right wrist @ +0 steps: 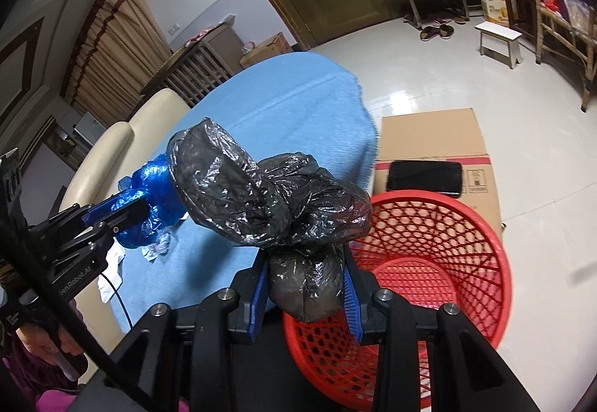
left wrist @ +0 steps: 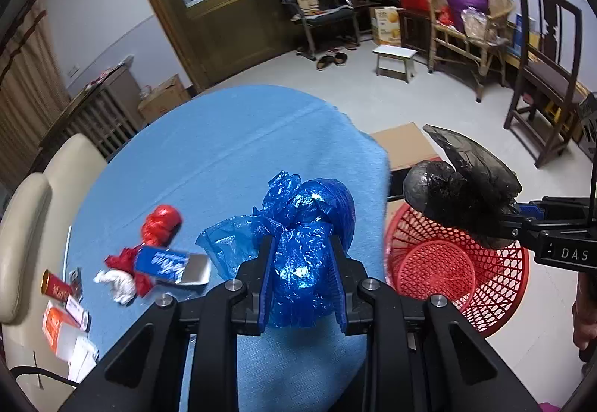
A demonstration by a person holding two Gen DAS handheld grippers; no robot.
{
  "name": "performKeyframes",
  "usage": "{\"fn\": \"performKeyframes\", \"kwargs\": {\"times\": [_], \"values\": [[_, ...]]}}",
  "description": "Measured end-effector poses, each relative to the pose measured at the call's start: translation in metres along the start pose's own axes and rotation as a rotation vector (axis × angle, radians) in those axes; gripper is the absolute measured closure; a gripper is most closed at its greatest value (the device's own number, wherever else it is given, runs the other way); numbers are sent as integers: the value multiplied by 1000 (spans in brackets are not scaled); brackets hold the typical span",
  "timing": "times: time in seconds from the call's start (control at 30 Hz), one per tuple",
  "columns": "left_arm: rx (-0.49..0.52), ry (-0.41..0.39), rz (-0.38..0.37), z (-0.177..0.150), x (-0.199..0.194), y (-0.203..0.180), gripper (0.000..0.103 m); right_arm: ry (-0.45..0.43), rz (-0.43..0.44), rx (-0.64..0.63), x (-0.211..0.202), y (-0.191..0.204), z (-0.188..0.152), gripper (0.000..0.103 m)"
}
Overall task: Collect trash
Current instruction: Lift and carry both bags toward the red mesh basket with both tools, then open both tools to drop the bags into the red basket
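Blue cloth covers the round table (left wrist: 224, 151), which stands on a pale tiled floor with a wooden glazed door (left wrist: 209, 2) behind it and a cream chair (left wrist: 48, 188) at its left edge. Just off the table's right edge a red mesh basket (left wrist: 466, 263) sits on the floor, beside a flattened cardboard box (right wrist: 440, 140) with a dark phone-like slab (right wrist: 425, 177) lying on it.

The left gripper (left wrist: 302, 255) pinches a crumpled blue plastic bag (left wrist: 306, 225) between its blue pads, holding it over the table near the right edge. The right gripper (right wrist: 306, 281) is clamped on a knotted black plastic bag (right wrist: 268, 199), and the left wrist view shows that bundle hanging above the basket's near rim (not inside it).

Toward the table's left edge lie a red plastic bag (left wrist: 156, 229), a blue carton (left wrist: 162, 263) on a small silver tray (left wrist: 196, 268), a wad of white tissue (left wrist: 117, 283), and a few small boxes (left wrist: 61, 318) at the very edge.
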State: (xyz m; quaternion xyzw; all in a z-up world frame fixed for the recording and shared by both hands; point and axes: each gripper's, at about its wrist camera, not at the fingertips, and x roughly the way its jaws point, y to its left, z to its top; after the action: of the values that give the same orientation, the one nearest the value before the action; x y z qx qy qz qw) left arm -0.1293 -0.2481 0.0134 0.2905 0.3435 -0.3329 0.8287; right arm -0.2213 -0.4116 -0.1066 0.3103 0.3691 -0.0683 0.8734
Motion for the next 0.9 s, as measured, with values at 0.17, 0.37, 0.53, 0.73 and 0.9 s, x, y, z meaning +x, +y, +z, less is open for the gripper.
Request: {"fn": "performKeyframes", "kwargs": {"times": [0.17,0.37,0.53,0.73,0.9], "values": [[39,7,-83,10,9,-27,75,10,-22,28,-6,-25,-3,66],[86,62,-200,11,27,-58,73,28,-48,71,-10,-53,-11,66],[103,117,-290,7,41,-76,73,66,-56,109,-6,-69,-21,64],[92,161,-333,3,52,-79,63,116,-52,156,1,-77,-29,57],[50,157,-328,2,52,-65,49,118,-38,183,2,-79,-31,40]]}}
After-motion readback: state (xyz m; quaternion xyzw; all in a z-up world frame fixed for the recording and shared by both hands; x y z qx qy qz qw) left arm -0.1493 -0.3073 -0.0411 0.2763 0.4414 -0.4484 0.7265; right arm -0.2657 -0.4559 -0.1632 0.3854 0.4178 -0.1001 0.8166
